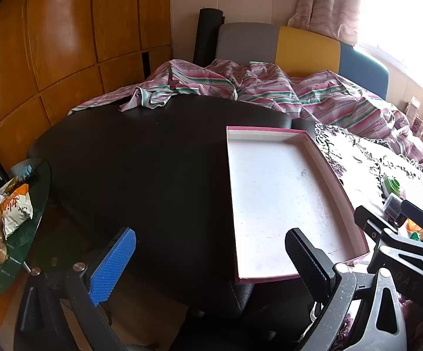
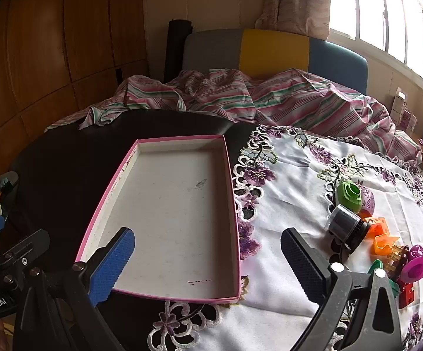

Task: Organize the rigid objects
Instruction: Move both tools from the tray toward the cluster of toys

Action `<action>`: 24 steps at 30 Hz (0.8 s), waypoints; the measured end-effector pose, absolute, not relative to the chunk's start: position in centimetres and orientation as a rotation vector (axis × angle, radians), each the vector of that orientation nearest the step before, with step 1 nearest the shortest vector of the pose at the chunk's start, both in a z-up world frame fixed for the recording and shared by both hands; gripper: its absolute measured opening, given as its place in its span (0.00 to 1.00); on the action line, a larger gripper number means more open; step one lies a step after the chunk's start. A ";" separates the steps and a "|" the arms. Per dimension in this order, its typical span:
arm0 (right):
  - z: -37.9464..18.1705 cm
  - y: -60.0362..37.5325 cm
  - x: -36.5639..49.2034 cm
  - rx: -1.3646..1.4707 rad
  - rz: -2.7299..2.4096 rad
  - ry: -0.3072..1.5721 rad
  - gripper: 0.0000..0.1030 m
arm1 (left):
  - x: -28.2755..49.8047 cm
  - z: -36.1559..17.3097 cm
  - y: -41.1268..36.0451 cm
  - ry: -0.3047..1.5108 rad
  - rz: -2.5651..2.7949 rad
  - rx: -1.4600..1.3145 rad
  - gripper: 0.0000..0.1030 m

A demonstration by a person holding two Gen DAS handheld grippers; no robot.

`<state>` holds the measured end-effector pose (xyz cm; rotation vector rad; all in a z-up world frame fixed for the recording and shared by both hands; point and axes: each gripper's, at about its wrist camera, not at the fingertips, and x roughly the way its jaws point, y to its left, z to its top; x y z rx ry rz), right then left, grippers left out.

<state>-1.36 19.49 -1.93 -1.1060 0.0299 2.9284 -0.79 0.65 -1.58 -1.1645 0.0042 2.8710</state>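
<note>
An empty shallow box with a pink rim (image 2: 179,138) lies on the black table, half on the embroidered cloth (image 2: 293,193). A cluster of small plastic toys sits on the cloth to its right: a green piece (image 2: 349,194), a grey and black cylinder (image 2: 344,223), an orange piece (image 2: 382,234) and a magenta piece (image 2: 416,264). My right gripper (image 2: 208,259) hovers open over the box's near right corner, holding nothing. My left gripper (image 1: 210,260) hangs open above the bare black table, left of the box (image 1: 275,199).
Behind the table is a bed with a striped sheet (image 2: 270,99) and a grey, yellow and blue headboard. A low glass side table (image 1: 21,234) with snack bags stands at the left. Wooden wardrobe doors fill the left wall. A bright window is at the right.
</note>
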 end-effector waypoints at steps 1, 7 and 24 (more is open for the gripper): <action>-1.9 19.7 -1.3 -1.105 2.925 0.031 0.99 | -0.8 -1.6 0.7 0.002 2.870 -1.164 1.00; -1.7 21.2 -1.3 -1.093 2.904 0.029 0.99 | -0.8 -1.7 1.3 -0.002 2.870 -1.173 1.00; 2.5 38.1 0.7 -0.897 2.723 0.358 0.99 | -1.9 -1.5 6.2 0.040 2.606 -1.191 1.00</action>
